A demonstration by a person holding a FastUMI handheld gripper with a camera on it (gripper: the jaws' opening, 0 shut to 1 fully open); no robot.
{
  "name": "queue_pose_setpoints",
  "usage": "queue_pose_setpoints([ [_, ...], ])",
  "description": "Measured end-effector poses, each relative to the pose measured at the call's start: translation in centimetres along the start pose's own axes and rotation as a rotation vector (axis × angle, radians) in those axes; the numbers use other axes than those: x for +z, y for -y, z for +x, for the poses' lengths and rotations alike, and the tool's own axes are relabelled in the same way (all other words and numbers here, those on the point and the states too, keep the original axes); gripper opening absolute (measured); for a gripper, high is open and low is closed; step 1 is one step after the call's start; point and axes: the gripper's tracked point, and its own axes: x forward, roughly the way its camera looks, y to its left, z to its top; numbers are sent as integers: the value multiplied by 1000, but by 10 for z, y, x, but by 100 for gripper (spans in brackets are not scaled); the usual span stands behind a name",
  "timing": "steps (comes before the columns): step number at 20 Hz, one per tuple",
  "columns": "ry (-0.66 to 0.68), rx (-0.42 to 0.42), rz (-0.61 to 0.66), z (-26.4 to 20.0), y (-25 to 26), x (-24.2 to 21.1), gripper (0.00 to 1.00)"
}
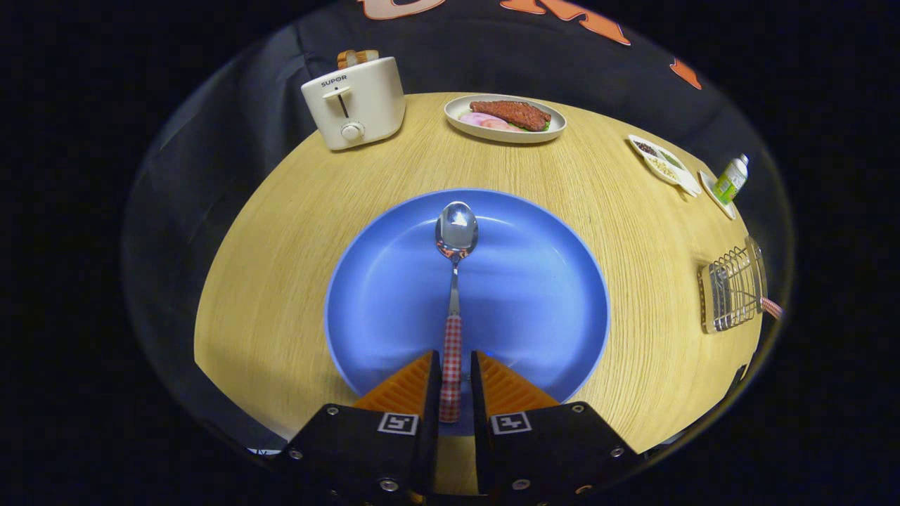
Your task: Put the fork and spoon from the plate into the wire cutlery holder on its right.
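A blue plate [534, 295] lies on the round wooden table just ahead of my fingers. On it is a metal spoon [455, 235] with a red-checked handle; the bowl points away from me and the handle runs straight back between my fingers. My gripper [455, 379] is closed narrowly on that handle, near its end, over the plate's near rim. The wire cutlery holder [731, 289] stands to the right of the plate near the table's edge. A red-checked handle [772, 307], seemingly the fork's, pokes out of its far side.
A white toaster [355, 102] with bread in it stands at the back left. An oval dish of food [505, 118] sits behind the plate. At the back right are a small divided dish [662, 164] and a little bottle [731, 179]. Bare wood separates plate and holder.
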Motion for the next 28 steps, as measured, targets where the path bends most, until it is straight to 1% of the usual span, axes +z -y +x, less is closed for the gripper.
queue_pose_setpoints([
  [2,11,-1,-31,-2,0,3,15],
  [4,30,14,-39,-1,1,3,12],
  [6,48,46,-27,-8,2,10,9],
  [9,97,58,-41,-27,20,31,8],
  [12,137,62,-32,-54,49,49,8],
  [16,181,30,-6,-88,102,61,8],
  [21,217,-71,5,-131,183,73,8],
  [25,179,-153,40,-154,245,67,8],
  [28,106,-168,64,-163,270,54,8],
])
